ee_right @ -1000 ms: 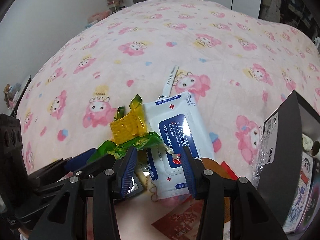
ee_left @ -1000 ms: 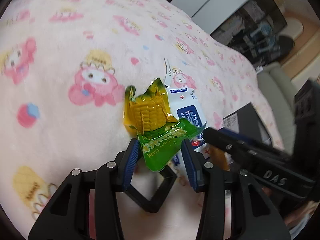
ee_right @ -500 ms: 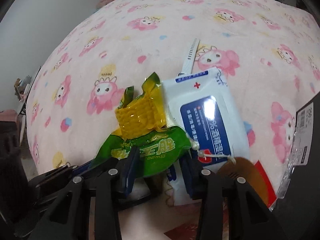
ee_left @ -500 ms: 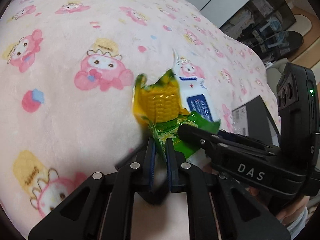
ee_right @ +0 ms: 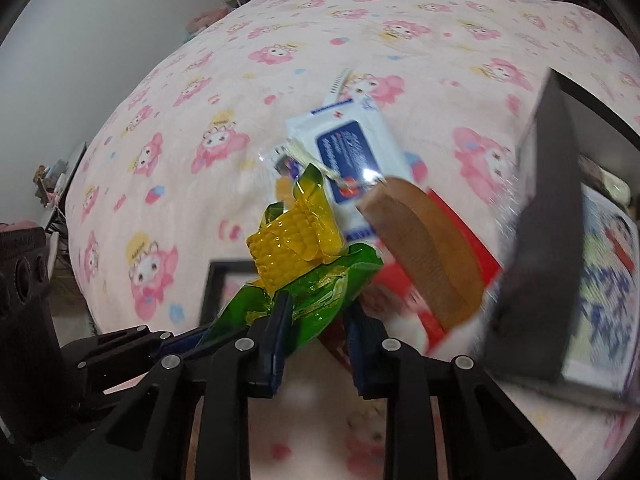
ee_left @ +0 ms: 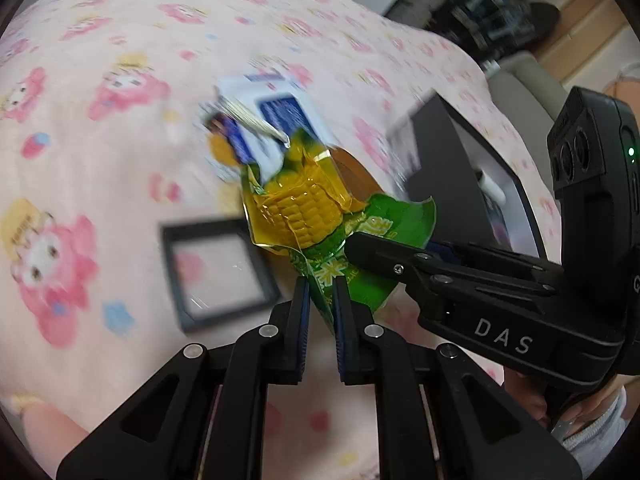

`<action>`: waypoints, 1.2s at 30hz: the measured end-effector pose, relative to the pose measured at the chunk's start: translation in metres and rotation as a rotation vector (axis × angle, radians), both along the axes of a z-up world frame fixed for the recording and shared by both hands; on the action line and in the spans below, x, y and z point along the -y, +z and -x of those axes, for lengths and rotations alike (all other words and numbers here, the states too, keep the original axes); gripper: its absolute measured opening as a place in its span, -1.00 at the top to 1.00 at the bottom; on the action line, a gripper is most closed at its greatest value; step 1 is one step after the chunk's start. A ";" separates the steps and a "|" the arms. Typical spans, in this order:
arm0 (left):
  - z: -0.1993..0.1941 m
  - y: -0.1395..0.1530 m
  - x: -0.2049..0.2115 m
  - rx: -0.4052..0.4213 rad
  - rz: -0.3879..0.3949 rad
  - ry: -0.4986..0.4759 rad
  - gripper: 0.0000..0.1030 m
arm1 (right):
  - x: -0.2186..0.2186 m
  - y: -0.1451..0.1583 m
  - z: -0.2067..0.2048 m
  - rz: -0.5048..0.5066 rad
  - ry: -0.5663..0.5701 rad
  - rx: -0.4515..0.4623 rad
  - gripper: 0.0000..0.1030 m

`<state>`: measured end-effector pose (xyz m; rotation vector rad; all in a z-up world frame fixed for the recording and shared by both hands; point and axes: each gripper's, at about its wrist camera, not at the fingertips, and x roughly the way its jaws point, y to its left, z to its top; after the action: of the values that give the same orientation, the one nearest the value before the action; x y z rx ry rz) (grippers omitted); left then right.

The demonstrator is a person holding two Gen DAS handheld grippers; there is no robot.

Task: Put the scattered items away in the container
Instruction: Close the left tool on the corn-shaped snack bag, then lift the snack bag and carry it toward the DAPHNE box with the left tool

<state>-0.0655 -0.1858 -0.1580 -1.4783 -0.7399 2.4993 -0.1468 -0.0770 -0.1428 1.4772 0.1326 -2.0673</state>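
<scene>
A corn cob packet, yellow cob in clear and green film, hangs above the pink blanket. My left gripper is shut on the packet's green bottom edge. In the right wrist view the corn packet has its green film lying between the fingers of my right gripper. Those jaws are closing, with a gap still showing on the right side. The right gripper's finger reaches in from the right. The black box container stands open on the right, with printed items inside.
A wipes pack, a small carded item and a white strip lie on the blanket. A wooden comb rests on a red packet. A black picture frame lies below the corn. A person's hand holds the right gripper.
My left gripper shut on the green film and carried the corn packet up and right, off the wipes pack, uncovering the black frame. The right gripper's jaws narrowed around the film.
</scene>
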 end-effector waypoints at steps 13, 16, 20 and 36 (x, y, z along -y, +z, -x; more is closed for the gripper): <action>0.004 0.009 -0.041 0.052 -0.015 -0.146 0.62 | -0.091 -0.007 -0.027 -0.005 -0.143 0.039 0.67; 0.014 0.010 -0.026 0.051 -0.006 -0.096 0.62 | -0.095 -0.007 -0.023 0.003 -0.159 0.038 0.68; 0.031 -0.002 -0.011 0.067 0.010 -0.061 0.43 | -0.092 -0.008 -0.023 -0.007 -0.154 0.025 0.68; 0.031 -0.032 -0.029 0.143 -0.001 -0.083 0.59 | -0.103 -0.033 -0.032 -0.047 -0.190 0.041 0.82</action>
<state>-0.0962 -0.1564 -0.1904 -1.6653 -0.6854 2.3520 -0.1148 0.0258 -0.1759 1.6140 0.0258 -2.1953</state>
